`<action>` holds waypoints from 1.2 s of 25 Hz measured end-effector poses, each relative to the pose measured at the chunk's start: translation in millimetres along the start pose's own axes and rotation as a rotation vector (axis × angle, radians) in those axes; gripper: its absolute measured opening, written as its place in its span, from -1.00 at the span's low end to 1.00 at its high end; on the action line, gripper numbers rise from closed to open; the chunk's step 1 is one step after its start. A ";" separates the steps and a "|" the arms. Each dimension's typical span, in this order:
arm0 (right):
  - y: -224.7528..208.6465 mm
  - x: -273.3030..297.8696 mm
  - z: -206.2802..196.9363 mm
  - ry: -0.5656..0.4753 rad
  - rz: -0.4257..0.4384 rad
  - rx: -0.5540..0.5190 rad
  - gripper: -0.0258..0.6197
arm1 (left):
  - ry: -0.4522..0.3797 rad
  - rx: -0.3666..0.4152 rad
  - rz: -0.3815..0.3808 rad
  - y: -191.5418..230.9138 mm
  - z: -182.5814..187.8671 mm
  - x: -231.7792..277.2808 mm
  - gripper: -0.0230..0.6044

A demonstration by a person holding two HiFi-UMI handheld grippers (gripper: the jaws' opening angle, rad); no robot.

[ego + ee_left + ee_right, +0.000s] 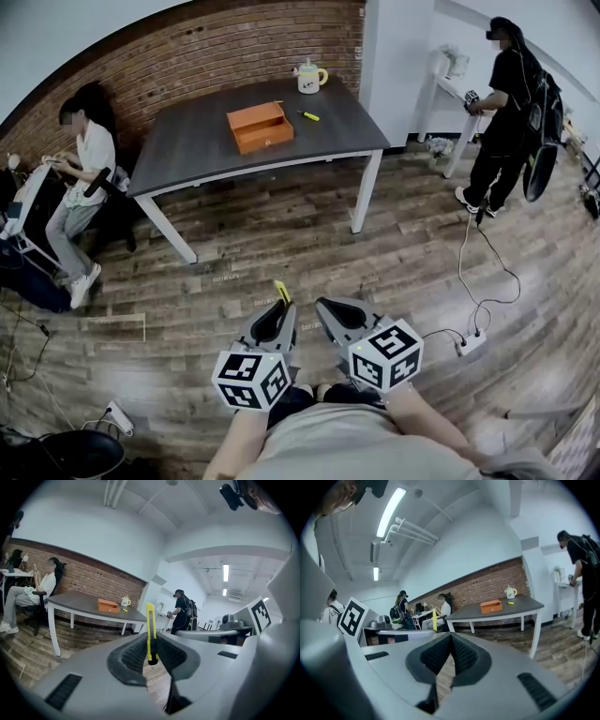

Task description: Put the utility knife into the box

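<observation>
My left gripper [278, 309] is shut on a yellow utility knife [281, 292], which sticks up from between the pads [150, 632]. The right gripper [330, 309] is beside it, shut with nothing in it [451, 638]. The knife [434, 619] also shows at the left in the right gripper view. Both grippers are held close to my body over the wooden floor, far from the table. The orange box [260, 127] stands on the dark grey table [187, 141] across the room, and shows in both gripper views [107, 605] [491, 606].
A white mug [310, 78] and a small yellow object [309, 116] sit on the table behind the box. A person [80, 178] sits at the left and another [506, 112] stands at a white side table on the right. A power strip [472, 342] and cable lie on the floor.
</observation>
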State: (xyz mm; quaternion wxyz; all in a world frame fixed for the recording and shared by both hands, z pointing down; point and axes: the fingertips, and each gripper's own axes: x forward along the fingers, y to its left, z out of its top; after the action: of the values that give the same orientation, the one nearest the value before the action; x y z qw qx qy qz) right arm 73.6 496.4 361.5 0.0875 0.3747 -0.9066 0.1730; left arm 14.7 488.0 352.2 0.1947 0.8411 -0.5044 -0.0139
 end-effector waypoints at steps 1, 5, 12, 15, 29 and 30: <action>-0.3 -1.4 0.2 -0.006 0.021 0.022 -0.90 | 0.000 0.002 -0.001 -2.2 -0.6 1.3 -0.69; -6.5 -10.8 -0.5 -0.021 0.061 0.060 -0.90 | -0.003 0.007 0.004 -11.3 -5.1 3.6 -0.69; -27.0 -22.7 -10.3 -0.054 0.044 0.144 -0.90 | 0.013 -0.023 0.039 -15.4 -21.1 4.4 -0.69; -31.9 -19.3 -8.8 -0.055 0.060 0.160 -0.90 | 0.016 -0.026 0.047 -12.3 -17.9 11.1 -0.69; -97.0 56.3 7.3 -0.034 0.000 0.212 -0.90 | 0.026 -0.035 0.063 55.1 6.9 85.1 -0.69; -103.3 67.3 9.4 -0.026 -0.003 0.210 -0.90 | 0.025 -0.034 0.062 63.9 12.3 93.3 -0.69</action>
State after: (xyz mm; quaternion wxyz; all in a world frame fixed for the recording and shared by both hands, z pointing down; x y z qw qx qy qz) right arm 99.3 381.0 397.8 0.0363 0.3856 -0.8839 0.2621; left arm 3.9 377.9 378.9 0.2155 0.8217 -0.5276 -0.0059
